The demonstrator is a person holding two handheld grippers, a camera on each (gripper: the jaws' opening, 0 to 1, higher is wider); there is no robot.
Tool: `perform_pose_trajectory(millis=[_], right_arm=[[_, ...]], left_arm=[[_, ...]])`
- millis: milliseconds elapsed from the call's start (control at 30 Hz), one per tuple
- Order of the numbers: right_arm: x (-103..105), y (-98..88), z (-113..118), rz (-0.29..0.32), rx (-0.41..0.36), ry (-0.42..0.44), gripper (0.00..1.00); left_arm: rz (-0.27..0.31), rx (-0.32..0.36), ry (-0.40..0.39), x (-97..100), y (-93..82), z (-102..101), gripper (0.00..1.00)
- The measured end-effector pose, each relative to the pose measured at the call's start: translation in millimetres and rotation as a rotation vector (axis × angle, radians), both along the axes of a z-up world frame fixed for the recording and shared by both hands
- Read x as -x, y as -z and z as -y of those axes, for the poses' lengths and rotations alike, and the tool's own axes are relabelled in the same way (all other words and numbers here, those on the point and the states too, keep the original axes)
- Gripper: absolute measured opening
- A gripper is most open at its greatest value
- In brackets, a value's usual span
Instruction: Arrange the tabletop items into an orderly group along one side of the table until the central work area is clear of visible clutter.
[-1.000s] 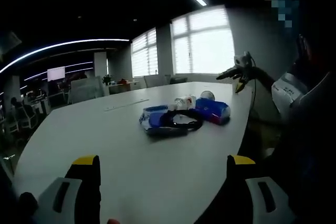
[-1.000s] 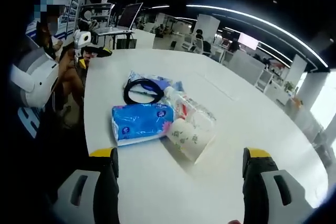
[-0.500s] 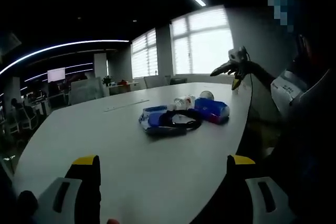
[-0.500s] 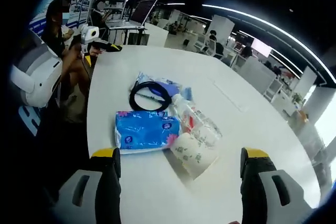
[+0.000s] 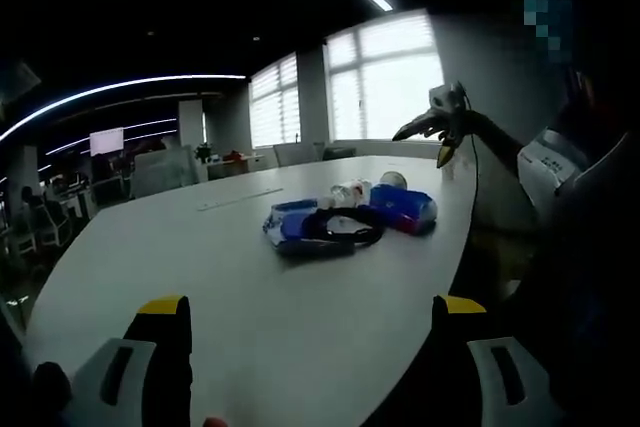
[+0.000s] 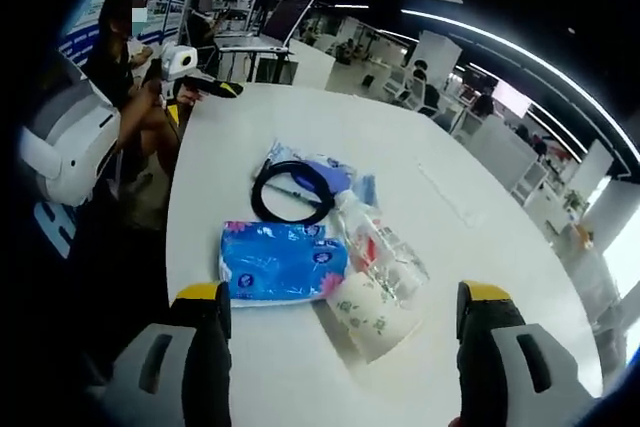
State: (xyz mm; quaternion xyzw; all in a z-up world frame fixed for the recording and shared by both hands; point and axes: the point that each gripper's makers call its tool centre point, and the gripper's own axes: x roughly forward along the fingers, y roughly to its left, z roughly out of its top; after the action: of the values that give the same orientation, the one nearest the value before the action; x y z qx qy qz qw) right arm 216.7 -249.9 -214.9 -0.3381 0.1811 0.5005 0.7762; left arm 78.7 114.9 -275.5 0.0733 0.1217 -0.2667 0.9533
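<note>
A cluster of items lies on the white table [image 5: 200, 247]. It holds a blue tissue pack [image 6: 283, 262], a black cable coil [image 6: 292, 190] on a blue packet [image 6: 325, 172], a clear plastic bottle [image 6: 382, 247] on its side and a floral paper cup [image 6: 372, 315]. In the left gripper view the same cluster appears mid-table: cable coil [image 5: 340, 229], tissue pack [image 5: 405, 209], bottle [image 5: 350, 193]. My left gripper [image 5: 312, 312] is open well short of them. My right gripper [image 6: 343, 299] is open, hovering over the near end of the cluster; it also appears as the right gripper [image 5: 440, 127] in the air above the table's right edge.
The table edge [image 6: 172, 237] runs close beside the cluster, with a person's white sleeve [image 6: 60, 147] beyond it. The left gripper [image 6: 190, 67] shows at the table's far corner. Desks, chairs and a seated person [image 6: 125, 57] fill the room behind.
The right gripper has risen slightly and drifted over the cluster, so the items sit lower and nearer in its view. The left gripper view has hardly changed. Nothing on the table moved.
</note>
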Motion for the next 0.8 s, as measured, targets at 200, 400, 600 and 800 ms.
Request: perform_pose_trajectory(millis=[200,400,600,800], right_arm=[[-4,0.4,-10,-0.013,0.006,-0.027,0.88],[-8,0.2,-18,-0.019,0.013,-0.047,0.87],[-10,-0.9,-24,-0.023,0.007,-0.065,0.87],[-11,-2.0,-33,-0.026,0.002,-0.09,0.84]], left_arm=[[0.005,-0.001,0.0,0.7,-1.3,1,1.0],[0.002,0.0,-0.009,3.1,0.8,-1,1.0],[0.002,0.004,-0.01,4.1,2.0,-2,1.0],[0.008,0.006,-0.018,4.9,0.4,-4,1.0]])
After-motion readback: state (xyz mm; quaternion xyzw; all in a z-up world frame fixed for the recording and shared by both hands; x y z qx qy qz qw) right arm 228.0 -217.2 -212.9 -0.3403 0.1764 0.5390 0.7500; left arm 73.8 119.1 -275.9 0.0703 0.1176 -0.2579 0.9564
